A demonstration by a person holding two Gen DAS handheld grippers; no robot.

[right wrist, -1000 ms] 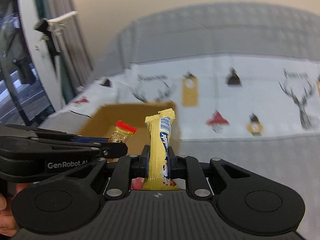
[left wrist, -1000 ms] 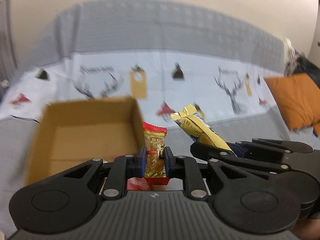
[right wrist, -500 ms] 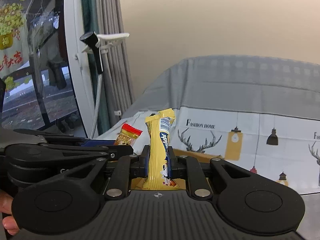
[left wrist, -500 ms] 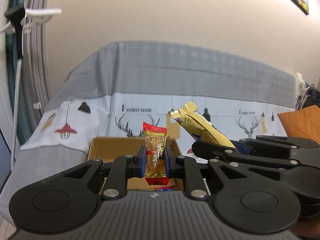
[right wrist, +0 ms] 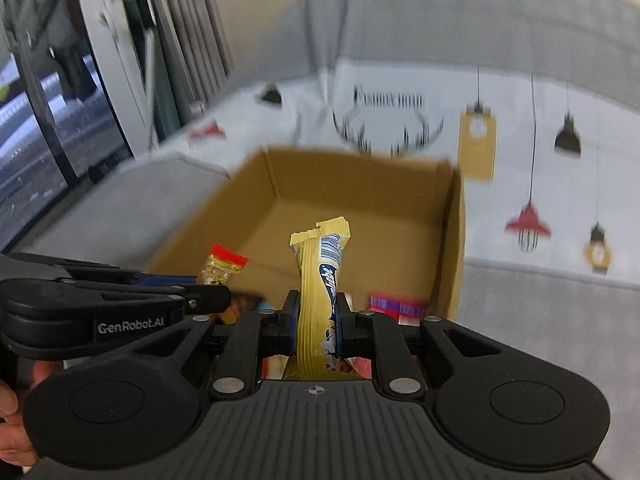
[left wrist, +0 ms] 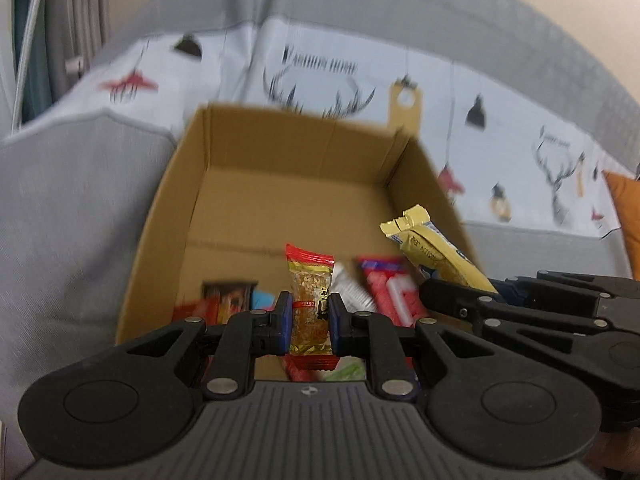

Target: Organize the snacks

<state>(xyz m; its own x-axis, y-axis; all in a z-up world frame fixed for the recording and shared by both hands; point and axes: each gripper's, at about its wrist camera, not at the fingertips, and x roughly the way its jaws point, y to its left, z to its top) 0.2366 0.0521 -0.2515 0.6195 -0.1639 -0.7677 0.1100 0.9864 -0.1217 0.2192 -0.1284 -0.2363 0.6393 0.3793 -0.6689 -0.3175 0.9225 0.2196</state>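
The left hand-held gripper (left wrist: 306, 322) is closed on a small clear snack packet with red ends (left wrist: 311, 302), its blue pads pressing the packet's sides so that it stands upright between them; the packet shows golden, grainy contents and a red band across its middle. The right hand-held gripper (right wrist: 317, 320) is clamped tight on a long yellow snack bar (right wrist: 320, 280), which also stands upright, its crimped top end above the pads and blue lettering on its wrapper.

Both grippers hang side by side over the near end of an open cardboard box (left wrist: 304, 176); in the left wrist view the right gripper's black arms come in from the right with the yellow bar tilted over the box's right wall, and in the right wrist view the left gripper enters from the left with its packet over the box's near left part. The box rests on a sofa (left wrist: 68, 208) covered with a grey and white throw printed with antlers and hanging lamps (right wrist: 400, 112).

Inside the box, at its near end, lie several wrapped snacks (left wrist: 384, 288): a red and white pack, a white one, a dark red one and something light blue; the far part of the box floor is bare cardboard. An orange cushion (left wrist: 628, 208) shows at the right edge; fingers of a hand (right wrist: 12, 408) grip the left gripper's handle.
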